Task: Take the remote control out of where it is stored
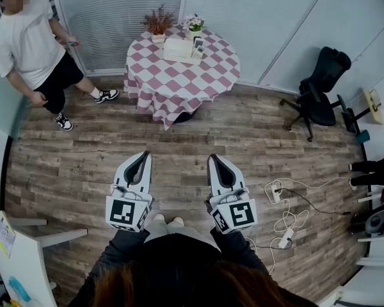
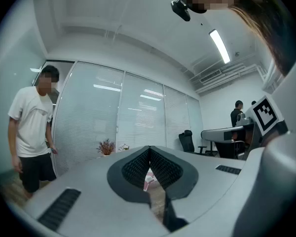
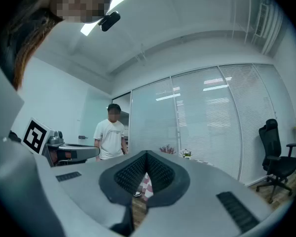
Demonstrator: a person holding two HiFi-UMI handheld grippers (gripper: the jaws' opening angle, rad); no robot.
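A round table [image 1: 179, 85] with a red and white checked cloth stands far ahead across the room. On it lies a white box [image 1: 177, 48], and beside that stand slim dark and pale objects [image 1: 197, 48], too small to tell apart. My left gripper [image 1: 143, 156] and right gripper [image 1: 216, 159] are held level side by side over the wooden floor, well short of the table. Both are shut with nothing between their jaws. In the left gripper view the tips [image 2: 150, 148] meet, and the checked cloth shows through the gap below. The right gripper [image 3: 147, 153] looks the same.
A person in a white shirt [image 1: 32, 43] stands left of the table. Two potted plants [image 1: 159, 23] sit at the table's far edge. A black office chair [image 1: 320, 85] is at the right. Cables and power strips [image 1: 283, 216] lie on the floor at right. A white board [image 1: 19, 261] is at bottom left.
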